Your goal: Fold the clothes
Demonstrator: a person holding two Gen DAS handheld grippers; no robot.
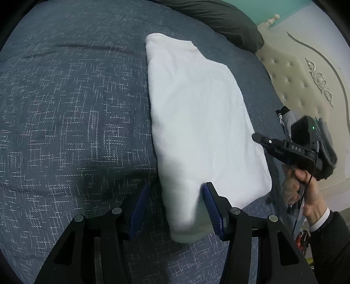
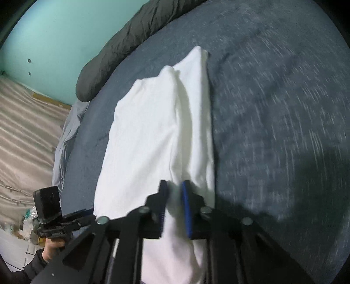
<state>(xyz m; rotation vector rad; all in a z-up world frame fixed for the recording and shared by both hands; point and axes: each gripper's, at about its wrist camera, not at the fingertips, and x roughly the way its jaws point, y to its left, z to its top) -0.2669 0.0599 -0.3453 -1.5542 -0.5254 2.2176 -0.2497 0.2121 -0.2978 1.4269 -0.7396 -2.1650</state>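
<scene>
Folding looks nearly finished: the white shirt (image 1: 196, 122) lies as a narrow strip on the bed (image 1: 72, 122). The right hand-held gripper (image 2: 175, 196) pinches its near end, probably to lift it over, while the left hand-held gripper (image 1: 175, 203) stands spread around a corner without gripping.

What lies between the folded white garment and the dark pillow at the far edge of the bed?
Only bare blue bedcover between the white garment and the dark pillow, in both wrist views.
</scene>
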